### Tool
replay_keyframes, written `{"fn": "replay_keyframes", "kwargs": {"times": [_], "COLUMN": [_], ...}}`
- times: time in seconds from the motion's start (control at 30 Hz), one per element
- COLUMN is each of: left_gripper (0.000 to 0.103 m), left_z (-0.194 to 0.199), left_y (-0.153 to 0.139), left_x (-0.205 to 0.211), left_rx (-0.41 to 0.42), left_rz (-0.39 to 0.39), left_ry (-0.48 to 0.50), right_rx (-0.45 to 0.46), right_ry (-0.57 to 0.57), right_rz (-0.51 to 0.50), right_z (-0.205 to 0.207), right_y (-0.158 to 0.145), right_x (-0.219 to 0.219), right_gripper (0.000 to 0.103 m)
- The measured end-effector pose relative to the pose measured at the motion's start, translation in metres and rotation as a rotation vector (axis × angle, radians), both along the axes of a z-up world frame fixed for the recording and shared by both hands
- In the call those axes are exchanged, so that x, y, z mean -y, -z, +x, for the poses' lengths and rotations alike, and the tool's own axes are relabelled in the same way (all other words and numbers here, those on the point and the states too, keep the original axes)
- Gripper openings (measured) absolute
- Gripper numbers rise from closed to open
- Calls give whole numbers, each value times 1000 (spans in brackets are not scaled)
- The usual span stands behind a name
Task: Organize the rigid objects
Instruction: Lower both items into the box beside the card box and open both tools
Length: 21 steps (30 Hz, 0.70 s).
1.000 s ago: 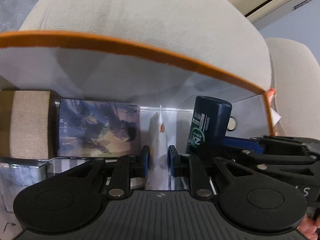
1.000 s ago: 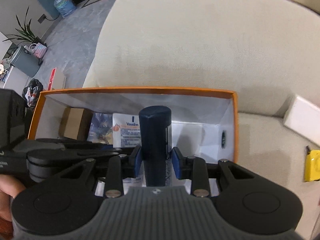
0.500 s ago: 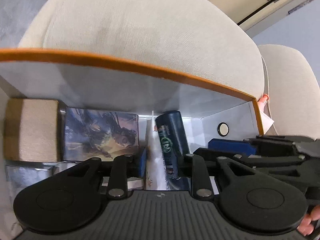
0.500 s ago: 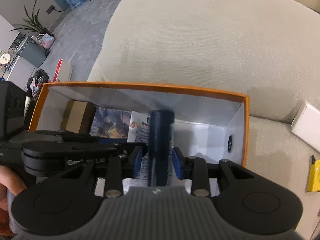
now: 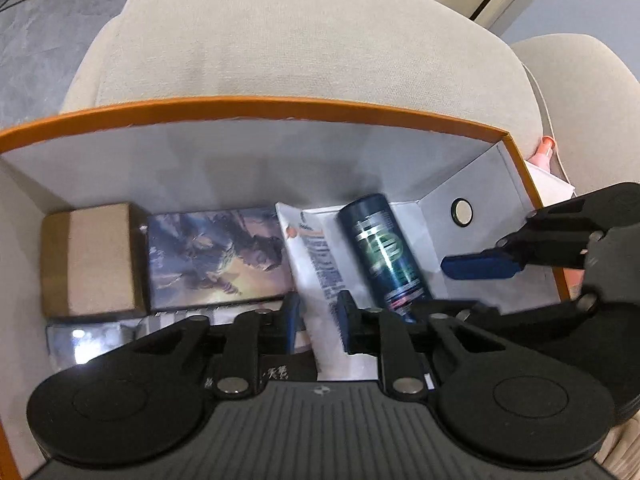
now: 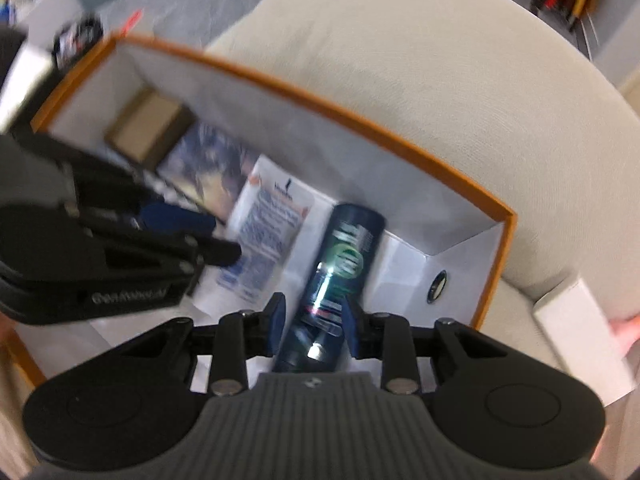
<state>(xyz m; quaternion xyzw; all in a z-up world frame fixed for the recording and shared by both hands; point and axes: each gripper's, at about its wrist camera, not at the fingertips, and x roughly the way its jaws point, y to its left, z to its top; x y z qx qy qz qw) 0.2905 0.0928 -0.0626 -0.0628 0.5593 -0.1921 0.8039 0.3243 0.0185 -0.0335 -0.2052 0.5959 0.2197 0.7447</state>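
Observation:
An orange-rimmed white box (image 5: 280, 102) sits on a beige sofa. Inside it a dark blue spray can (image 5: 380, 244) lies slanted next to a white printed tube (image 5: 316, 248). My right gripper (image 6: 312, 320) points down into the box. Its jaws are closing, with the pads against the near end of the can (image 6: 344, 252). One of its blue fingers (image 5: 480, 266) shows at the right in the left wrist view. My left gripper (image 5: 316, 320) is also closing, and the tube fills the gap between its pads. It reaches in from the left (image 6: 208, 232) beside the tube (image 6: 268, 224).
A brown cardboard box (image 5: 88, 260) and a flat box with a painted picture (image 5: 216, 256) stand along the box's back left. A shiny clear pack (image 5: 80, 340) lies in front of them. A white box (image 6: 580, 340) rests on the sofa seat at the right.
The can has tipped from upright between the right gripper's fingers to lying slanted on the box floor. The right gripper has rolled. The left gripper has risen slightly, so more of the box shows.

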Motion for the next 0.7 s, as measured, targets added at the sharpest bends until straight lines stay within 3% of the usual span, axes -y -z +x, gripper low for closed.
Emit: {"fn": "replay_keyframes", "kwargs": {"times": [0.07,0.17,0.3,0.5,0.7], "left_gripper": [21,19,8,8,8], "left_z": [-1,4,6,4,0], "left_y": [1,0,-3,-2,-8], "left_x": [3,2,-2,-7,-6], "left_rx": [6,6,7,1,17], "left_rz": [9,6,3,-1,-1], "left_ry": [13,17,22,3,2], "right_rx": [0,-31,-46,-69,-82], "right_ry": [-23,-4,73,265,333], "right_rz": [-56,-61,8,123,156], "right_z": [-1,2,9,21,24], "right_y": [8,17,21,21,21], "right_x": [-6,-7,0,15,18], "right_gripper": [30,33,33,27,26]}}
